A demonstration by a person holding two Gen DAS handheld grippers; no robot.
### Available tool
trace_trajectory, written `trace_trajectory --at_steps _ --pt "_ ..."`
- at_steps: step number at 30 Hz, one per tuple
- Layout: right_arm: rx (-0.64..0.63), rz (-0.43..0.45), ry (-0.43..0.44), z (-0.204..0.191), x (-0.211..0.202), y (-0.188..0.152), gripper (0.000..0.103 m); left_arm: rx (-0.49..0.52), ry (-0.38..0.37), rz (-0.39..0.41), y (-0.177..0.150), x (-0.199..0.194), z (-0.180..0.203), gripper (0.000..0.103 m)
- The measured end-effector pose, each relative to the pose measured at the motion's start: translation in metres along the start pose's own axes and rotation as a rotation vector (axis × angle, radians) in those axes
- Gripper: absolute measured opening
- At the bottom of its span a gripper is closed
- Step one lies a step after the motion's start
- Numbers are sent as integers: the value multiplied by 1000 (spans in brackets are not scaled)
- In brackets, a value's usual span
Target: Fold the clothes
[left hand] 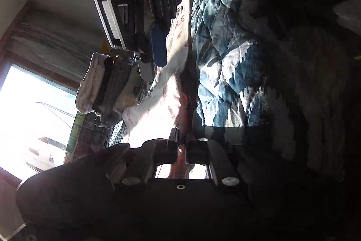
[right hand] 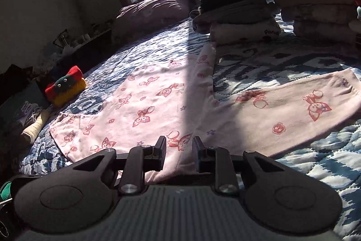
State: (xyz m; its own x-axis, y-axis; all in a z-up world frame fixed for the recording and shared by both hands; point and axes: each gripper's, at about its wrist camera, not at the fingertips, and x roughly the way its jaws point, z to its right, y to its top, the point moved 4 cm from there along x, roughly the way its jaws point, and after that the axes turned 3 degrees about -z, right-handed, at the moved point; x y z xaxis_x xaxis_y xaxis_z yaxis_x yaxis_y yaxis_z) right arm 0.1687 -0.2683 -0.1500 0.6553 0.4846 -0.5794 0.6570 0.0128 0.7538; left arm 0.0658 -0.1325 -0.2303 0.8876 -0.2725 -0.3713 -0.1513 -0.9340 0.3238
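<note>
While the pink garment (right hand: 158, 101) lies spread, the right gripper (right hand: 179, 151) gapes over its hem at six o'clock; the left gripper (left hand: 181, 146) pinches pink cloth, so folding likely comes next.

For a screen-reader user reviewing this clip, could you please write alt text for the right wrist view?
A pink printed garment lies spread flat on a blue and white quilt, with the open right gripper low over its near edge. Behind it stand two stacks of folded clothes, a window beyond them, and a red, green and yellow knitted toy at left.
</note>
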Motion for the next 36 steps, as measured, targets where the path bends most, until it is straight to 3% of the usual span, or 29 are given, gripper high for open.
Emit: trace_trajectory --at_steps 5,9,13,19,21,22,25,29,30,31,33,36 --pt "-226 -123 -122 -16 24 -15 25 -29 -64 -26 -4 3 -6 1" --pt "-173 -71 -100 -9 9 -13 25 -115 -132 -61 -12 -7 -18 2" --pt "-185 -29 -78 -15 -3 -10 25 -343 -233 -70 -16 -23 -52 9" --pt "-178 -21 -26 -30 10 -6 25 -770 -266 -67 -2 1 -90 9" --pt "-172 -40 -37 -31 14 -10 25 -739 -251 -103 6 15 -81 10" --pt "-158 -38 -32 -30 14 -11 25 -703 -244 -119 8 20 -74 18" --pt "-117 -32 -23 -25 12 -10 25 -669 -279 -103 7 19 -66 27" --pt "-114 -34 -24 -24 14 -11 25 -637 -300 -80 3 13 -64 27" --pt "-114 -36 -22 -24 15 -11 25 -615 -298 -85 4 15 -64 20" --pt "-115 -36 -22 -24 16 -12 25 -581 -278 -94 4 17 -63 3" --pt "-112 -33 -20 -23 16 -13 25 -479 -222 -84 7 16 -60 3" --pt "-128 -43 -29 -23 18 -14 25 -221 -96 -30 16 2 -42 3"
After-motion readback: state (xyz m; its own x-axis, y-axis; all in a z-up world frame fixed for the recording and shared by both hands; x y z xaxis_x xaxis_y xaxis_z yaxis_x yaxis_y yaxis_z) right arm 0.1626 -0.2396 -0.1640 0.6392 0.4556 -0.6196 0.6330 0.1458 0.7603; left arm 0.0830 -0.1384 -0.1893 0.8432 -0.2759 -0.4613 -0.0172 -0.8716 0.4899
